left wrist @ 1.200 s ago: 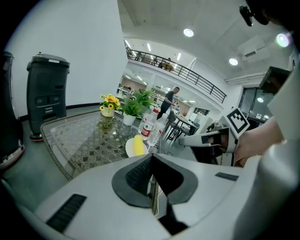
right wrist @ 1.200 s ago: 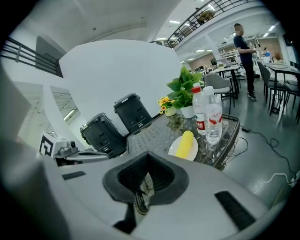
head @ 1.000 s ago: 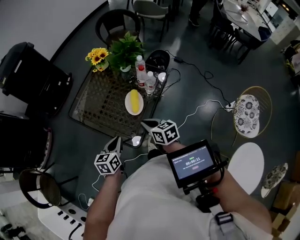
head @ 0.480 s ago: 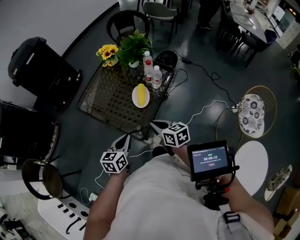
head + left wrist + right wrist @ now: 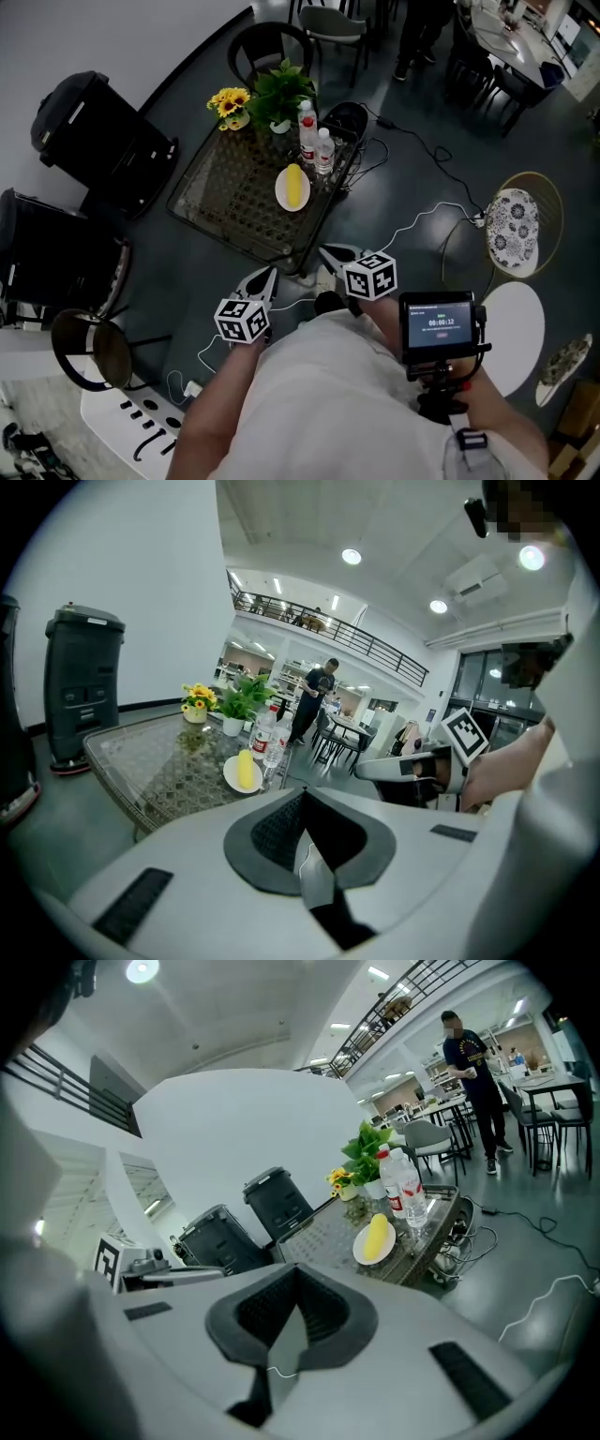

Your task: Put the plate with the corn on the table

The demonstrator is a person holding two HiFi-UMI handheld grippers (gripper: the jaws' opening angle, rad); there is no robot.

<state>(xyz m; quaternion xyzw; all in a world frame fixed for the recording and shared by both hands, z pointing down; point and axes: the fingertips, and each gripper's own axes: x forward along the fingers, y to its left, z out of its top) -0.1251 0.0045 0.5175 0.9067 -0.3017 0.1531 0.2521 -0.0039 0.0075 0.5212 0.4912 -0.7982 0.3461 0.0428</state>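
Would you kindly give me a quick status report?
Left tongs shut, empty. Right tongs shut, empty. Plate with corn on glass table, beside bottles. Cables by table.

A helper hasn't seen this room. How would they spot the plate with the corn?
Find the glass-topped table with the sunflowers. Near its edge, beside two water bottles, lies a white plate, the only dish there, carrying a yellow corn cob.

I wear a white top, and my left gripper and right gripper, mid-frame, are pale grey shells with black-and-white marker cubes and dark ridged fingers.
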